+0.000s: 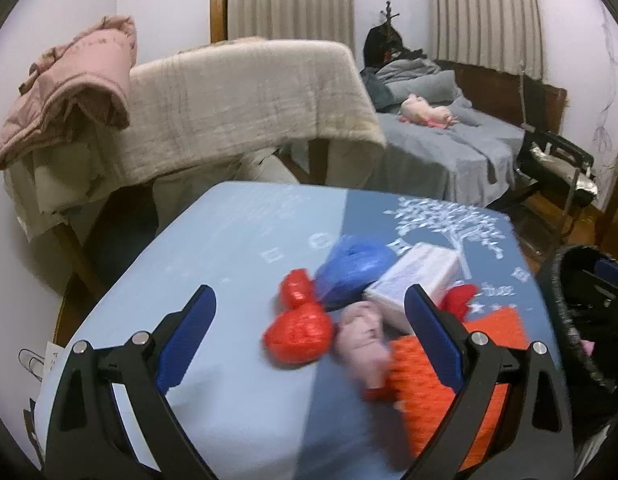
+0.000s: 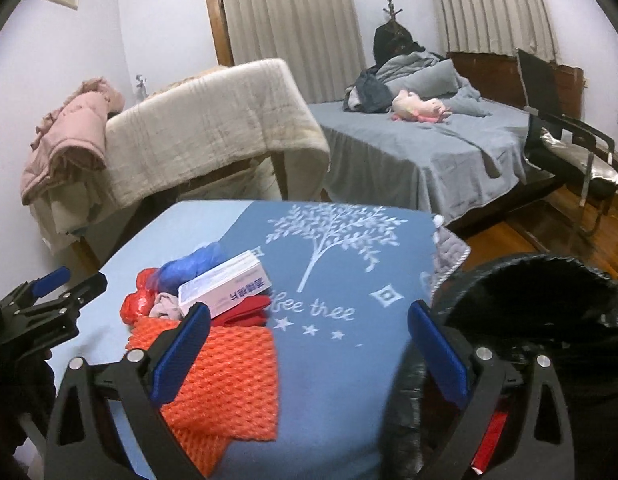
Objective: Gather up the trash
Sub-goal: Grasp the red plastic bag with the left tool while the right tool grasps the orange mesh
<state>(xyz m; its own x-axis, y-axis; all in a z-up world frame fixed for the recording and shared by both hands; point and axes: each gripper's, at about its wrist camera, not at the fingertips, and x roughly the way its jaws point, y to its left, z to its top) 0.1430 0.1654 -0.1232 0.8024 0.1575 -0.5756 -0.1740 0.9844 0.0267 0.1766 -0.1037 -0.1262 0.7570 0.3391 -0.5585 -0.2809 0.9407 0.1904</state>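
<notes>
Both the left gripper point(image 1: 311, 334) and right gripper point(image 2: 309, 346) are spread apart, empty. The trash pile point(image 1: 349, 304) lies mid-table, left of the bin point(image 2: 549, 304). Lift the red wrapper point(image 1: 299, 336) first, gripping one item only

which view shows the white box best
The right wrist view. There the white box is sharp: it rests tilted on the trash pile, its long side and printed end both visible, with only a corner hidden behind a gripper finger. The left wrist view shows the same box motion-blurred, print unreadable, partly hidden behind a blue finger pad.
</notes>
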